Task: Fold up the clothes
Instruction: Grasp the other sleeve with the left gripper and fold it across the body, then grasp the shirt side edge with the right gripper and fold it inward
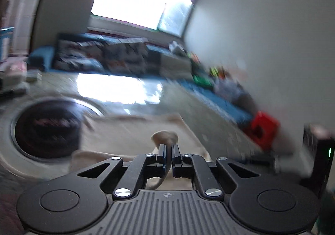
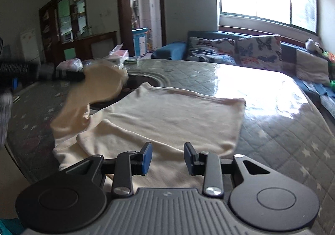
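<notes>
The left claw (image 1: 169, 152) is pinching a sleeve of the cream shirt (image 2: 167, 118), lifting it over the counter (image 2: 272, 97) for a fold; the right claw (image 2: 167, 158) is hovering with its fingers apart, likely to steady the body next.

Cream garment (image 2: 167, 118) flat on table, one sleeve (image 2: 98, 88) lifted

We count one cream garment (image 2: 171, 118) at table centre, two grippers, left (image 1: 169, 148) and right (image 2: 167, 149), and two butterfly cushions (image 2: 259, 51) at two o'clock.
</notes>
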The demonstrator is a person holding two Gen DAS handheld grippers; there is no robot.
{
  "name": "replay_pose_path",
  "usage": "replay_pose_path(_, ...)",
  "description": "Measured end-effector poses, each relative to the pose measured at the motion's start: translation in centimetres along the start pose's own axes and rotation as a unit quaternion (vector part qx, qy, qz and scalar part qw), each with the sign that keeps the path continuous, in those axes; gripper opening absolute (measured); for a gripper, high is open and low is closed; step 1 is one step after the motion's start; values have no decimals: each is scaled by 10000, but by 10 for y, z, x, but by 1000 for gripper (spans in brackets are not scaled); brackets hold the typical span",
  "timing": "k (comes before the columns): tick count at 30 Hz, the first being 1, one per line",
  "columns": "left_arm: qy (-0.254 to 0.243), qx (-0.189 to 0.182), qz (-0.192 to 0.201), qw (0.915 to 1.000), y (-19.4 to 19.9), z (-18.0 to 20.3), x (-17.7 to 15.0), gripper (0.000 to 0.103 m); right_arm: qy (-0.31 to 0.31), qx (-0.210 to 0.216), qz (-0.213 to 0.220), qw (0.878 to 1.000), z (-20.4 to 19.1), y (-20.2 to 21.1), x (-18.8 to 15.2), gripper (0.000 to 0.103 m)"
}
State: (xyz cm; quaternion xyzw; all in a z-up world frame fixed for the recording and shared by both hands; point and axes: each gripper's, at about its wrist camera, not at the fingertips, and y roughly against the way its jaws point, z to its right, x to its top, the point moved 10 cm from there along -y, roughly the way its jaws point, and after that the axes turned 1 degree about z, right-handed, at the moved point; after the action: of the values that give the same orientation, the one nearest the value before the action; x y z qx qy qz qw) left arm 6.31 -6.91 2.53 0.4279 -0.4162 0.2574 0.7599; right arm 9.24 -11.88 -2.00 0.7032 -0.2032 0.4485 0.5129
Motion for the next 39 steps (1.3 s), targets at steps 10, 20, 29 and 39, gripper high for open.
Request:
replay_pose_path(10, -721, 537, -212, 9957, 14, -16, -32, 46, -265, 216, -174, 9993, -1, -4, -3, 33)
replay_pose_path(20, -332, 1515, -224, 9876, 57, -93, -60, 59, -93, 573, -628, 9963, -39, -49, -12, 32)
replay_pose_path(29, -507, 1597, -339, 9853, 55, -94, -76, 59, 154, 389, -561, 9975, -52, -51, -3, 5)
replay_pose_path(39, -1032, 1669, -429, 9796, 41, -84, -80, 59, 337, -147, -57, 9993, -28, 0, 36, 4)
